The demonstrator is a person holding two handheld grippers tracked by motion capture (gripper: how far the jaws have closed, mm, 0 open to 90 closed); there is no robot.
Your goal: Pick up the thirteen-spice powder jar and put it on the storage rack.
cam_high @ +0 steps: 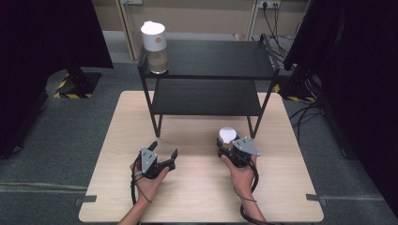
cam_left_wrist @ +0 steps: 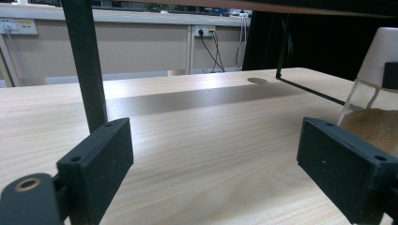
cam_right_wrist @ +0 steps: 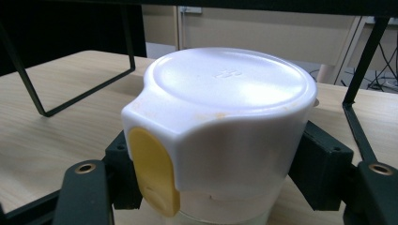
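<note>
A grey floor [cam_high: 56,140] lies all around, with a wall and plug sockets [cam_left_wrist: 205,31] far ahead of the grippers. The light wooden table [cam_high: 197,197] sits under both hands. A black two-level shelf [cam_high: 211,58] stands just ahead of them, with a second white-lidded jar [cam_high: 155,42] on top. The right gripper [cam_high: 228,145] squeezes a white-lidded jar [cam_right_wrist: 225,108] standing on the table. The left gripper [cam_high: 163,152] is wide open and holds nothing.

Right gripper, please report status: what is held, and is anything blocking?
Right gripper shut on white-lidded jar. Left gripper open, empty. Black shelf rack directly ahead; second jar on top.
</note>
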